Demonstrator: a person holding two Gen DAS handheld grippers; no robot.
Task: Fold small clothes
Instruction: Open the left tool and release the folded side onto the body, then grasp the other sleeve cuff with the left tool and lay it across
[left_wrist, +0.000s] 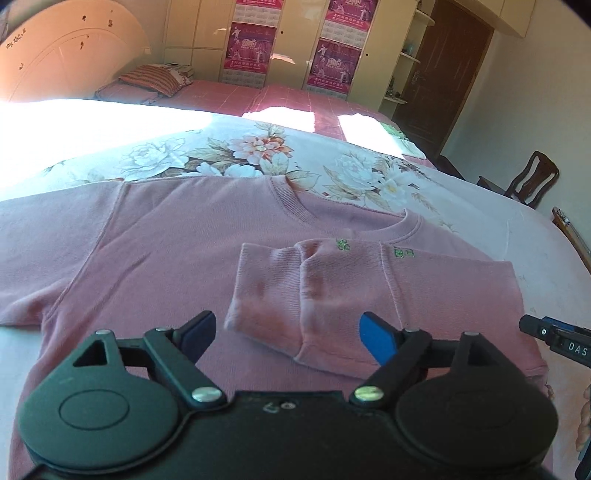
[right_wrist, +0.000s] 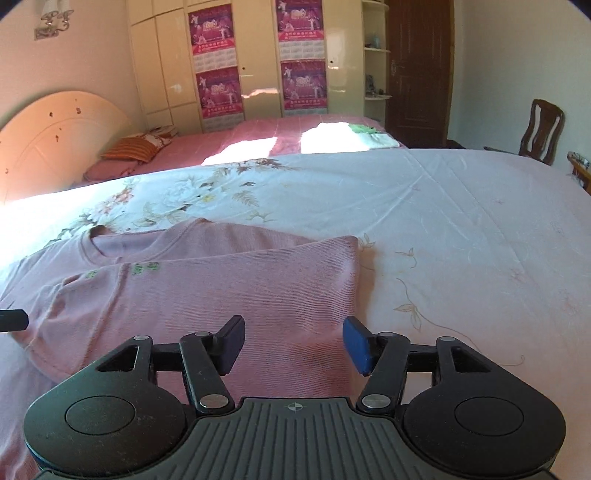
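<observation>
A pink long-sleeved sweater (left_wrist: 177, 251) lies flat on the bed. Its right sleeve (left_wrist: 280, 295) is folded across the chest, cuff toward me; the left sleeve (left_wrist: 44, 229) lies spread out. Small green embroidery (left_wrist: 343, 244) sits under the collar. My left gripper (left_wrist: 288, 336) is open and empty, hovering above the folded cuff. In the right wrist view the sweater (right_wrist: 207, 295) shows its folded right side, and my right gripper (right_wrist: 293, 343) is open and empty just above it. The right gripper's tip also shows in the left wrist view (left_wrist: 554, 338).
The bed has a pale floral sheet (right_wrist: 443, 229). A second bed with a pink cover (right_wrist: 266, 140) and pillows (right_wrist: 136, 147) stands behind. A wardrobe with posters (right_wrist: 255, 62), a dark door (right_wrist: 417, 70) and a wooden chair (right_wrist: 543, 129) stand further back.
</observation>
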